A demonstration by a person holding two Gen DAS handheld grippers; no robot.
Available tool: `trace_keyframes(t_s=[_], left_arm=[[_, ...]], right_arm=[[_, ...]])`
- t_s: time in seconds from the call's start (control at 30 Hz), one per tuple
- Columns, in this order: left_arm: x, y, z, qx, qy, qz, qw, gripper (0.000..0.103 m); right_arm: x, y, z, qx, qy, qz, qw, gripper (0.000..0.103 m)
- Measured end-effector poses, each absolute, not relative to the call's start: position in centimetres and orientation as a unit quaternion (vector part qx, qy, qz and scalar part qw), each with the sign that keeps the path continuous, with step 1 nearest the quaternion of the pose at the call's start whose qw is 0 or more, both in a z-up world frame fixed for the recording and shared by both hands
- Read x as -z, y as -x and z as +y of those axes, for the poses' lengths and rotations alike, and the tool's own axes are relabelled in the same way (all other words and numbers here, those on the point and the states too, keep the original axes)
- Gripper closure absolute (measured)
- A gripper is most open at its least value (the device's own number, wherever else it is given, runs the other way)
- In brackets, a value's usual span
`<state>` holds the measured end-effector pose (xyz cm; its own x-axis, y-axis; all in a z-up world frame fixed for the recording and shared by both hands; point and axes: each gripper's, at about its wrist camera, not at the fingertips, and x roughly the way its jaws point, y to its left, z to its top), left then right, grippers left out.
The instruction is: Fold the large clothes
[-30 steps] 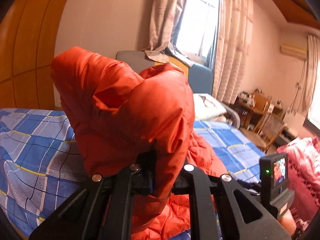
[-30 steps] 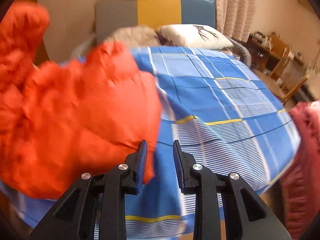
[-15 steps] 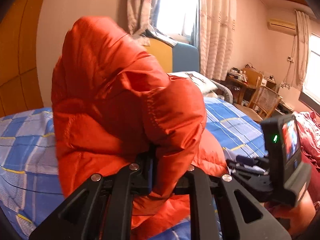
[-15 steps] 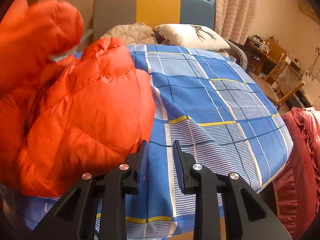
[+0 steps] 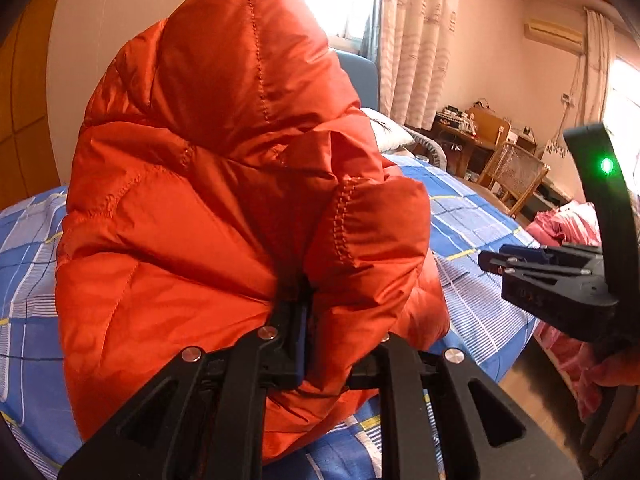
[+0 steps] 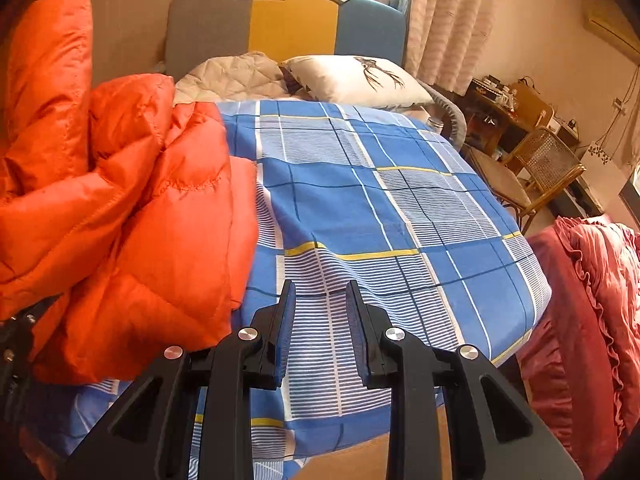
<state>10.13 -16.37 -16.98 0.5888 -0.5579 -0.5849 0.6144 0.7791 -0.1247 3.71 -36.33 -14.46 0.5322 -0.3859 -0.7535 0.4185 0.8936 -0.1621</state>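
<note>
Nearest, the left gripper point(image 5: 310, 320) is clamped tight on a fold of the orange down jacket point(image 5: 224, 184), whose puffy bulk rises in front of it and blocks most of the left wrist view. The jacket's lower part rests on the blue plaid bedspread point(image 6: 380, 208), near the bed's left side as the right wrist view shows it, with a lifted section standing above the rest.

Beside it, the right gripper point(image 6: 320, 312) hangs over the near edge of the bed with its jaws a narrow way apart and nothing between them; only striped sheet shows in the gap. Its left finger sits just beside the jacket's right hem, apart from the cloth.

From there the bedspread lies flat and bare across the middle and right of the bed, out to the right edge and the far right corner.

Off the right edge lies a heap of pink ruffled bedding point(image 6: 592, 300), close against the bed's side. At the far end a beige quilted cover point(image 6: 236, 76) and a white pillow point(image 6: 352, 80) lie against the grey, yellow and blue headboard point(image 6: 280, 24). Beyond the far right corner stand a wicker chair point(image 6: 548, 160) and a cluttered wooden desk point(image 6: 508, 104), with curtains point(image 6: 444, 16) behind.
</note>
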Motion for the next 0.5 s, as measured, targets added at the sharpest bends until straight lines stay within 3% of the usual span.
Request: trace_keyframes(t_s=[0.5], left_arm=[[19.8, -10.7, -18.1, 0.358, -0.059, 0.322, 0.874, 0.091]], right_arm=[[7.5, -4.7, -30.6, 0.064, 0.011, 0.325, 0.944, 0.076]])
